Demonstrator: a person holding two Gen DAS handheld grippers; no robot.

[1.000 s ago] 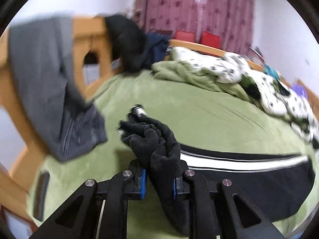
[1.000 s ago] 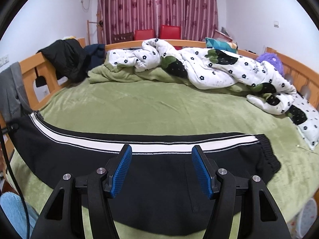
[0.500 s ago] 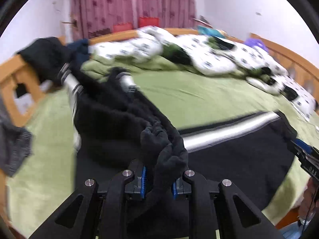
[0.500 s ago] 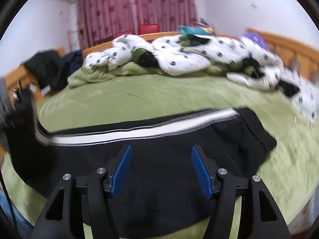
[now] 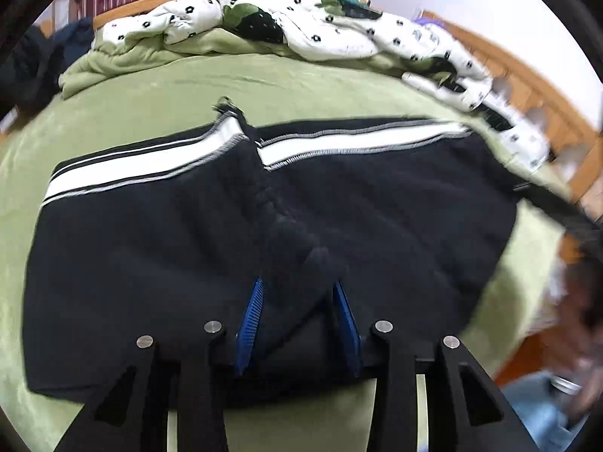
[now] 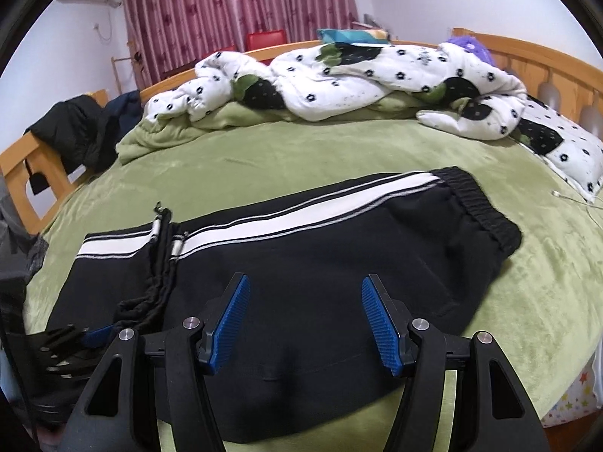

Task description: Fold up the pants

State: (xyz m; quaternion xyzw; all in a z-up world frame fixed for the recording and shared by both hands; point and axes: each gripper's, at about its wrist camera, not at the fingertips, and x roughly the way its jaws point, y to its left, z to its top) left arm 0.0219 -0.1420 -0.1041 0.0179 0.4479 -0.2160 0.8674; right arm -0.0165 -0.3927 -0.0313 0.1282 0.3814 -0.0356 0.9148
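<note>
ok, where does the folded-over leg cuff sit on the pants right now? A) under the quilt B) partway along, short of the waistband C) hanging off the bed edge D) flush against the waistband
B: the leg cuff lies across the pants partway along, well short of the waistband, so the fold covers only part of their length.

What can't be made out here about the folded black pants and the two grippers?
- Black pants with white side stripe: the near hem in the left wrist view is covered by the left gripper, whose jaws are opening around a fabric ridge.
- Right gripper: whether its open fingers touch the cloth is unclear in its own view.
- Right edge of the left wrist view: motion-blurred, unreadable.
- Layers under the fold: hidden.
</note>
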